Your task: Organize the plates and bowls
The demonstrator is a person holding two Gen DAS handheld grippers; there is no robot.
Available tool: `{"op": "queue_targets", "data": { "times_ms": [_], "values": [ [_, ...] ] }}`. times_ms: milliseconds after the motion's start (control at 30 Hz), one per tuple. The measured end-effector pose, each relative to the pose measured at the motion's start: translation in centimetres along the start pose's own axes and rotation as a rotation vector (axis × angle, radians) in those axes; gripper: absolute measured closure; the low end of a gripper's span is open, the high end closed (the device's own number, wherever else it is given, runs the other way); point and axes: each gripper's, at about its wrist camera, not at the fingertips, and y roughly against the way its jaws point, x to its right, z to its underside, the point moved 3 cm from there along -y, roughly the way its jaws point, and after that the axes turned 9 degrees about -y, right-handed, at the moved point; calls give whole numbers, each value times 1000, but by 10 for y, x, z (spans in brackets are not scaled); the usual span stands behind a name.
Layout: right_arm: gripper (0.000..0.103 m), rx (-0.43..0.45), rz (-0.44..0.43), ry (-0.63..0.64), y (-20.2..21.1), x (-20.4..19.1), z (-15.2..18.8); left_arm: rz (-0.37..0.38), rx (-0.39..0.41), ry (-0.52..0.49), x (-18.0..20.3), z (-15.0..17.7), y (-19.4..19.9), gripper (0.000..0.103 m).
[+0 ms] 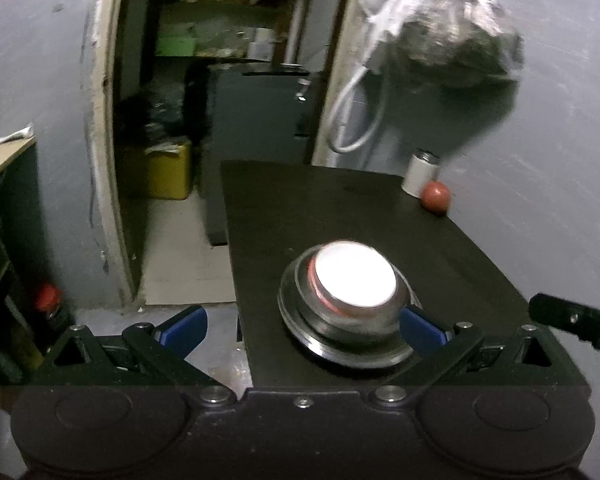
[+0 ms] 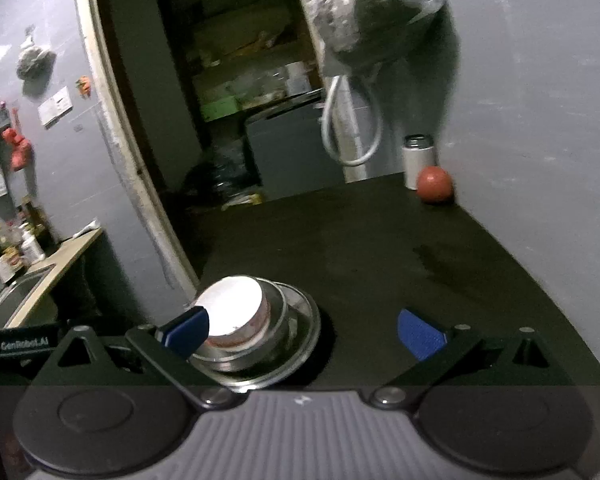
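Stack: I see the upturned bowl [image 1: 354, 280] sitting on the steel plate [image 1: 300, 332], near the black table [image 1: 340, 208]'s left front edge.
Left gripper [image 1: 302, 326]: fingers spread wide, empty; its right pad beside the plate's rim.
Right gripper [image 2: 303, 330]: spread, empty; stack just beyond its left pad.

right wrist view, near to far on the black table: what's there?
Stack of dishes at the near left edge, then bare black table, then red ball, then white can at the far edge by the wall.
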Motion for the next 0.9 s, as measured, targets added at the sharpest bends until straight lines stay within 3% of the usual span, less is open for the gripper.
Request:
{"op": "queue_targets", "data": {
  "times_ms": [300, 633, 900],
  "values": [
    [0, 63, 148, -67, 62, -20, 49, 79, 17, -76, -10, 34, 47, 1],
    [0, 79, 206, -78, 106, -38, 92, 115, 27, -114, -13, 65, 74, 1],
    [0, 53, 229, -80, 117, -39, 108, 135, 11, -136, -8, 79, 80, 1]
  ]
}}
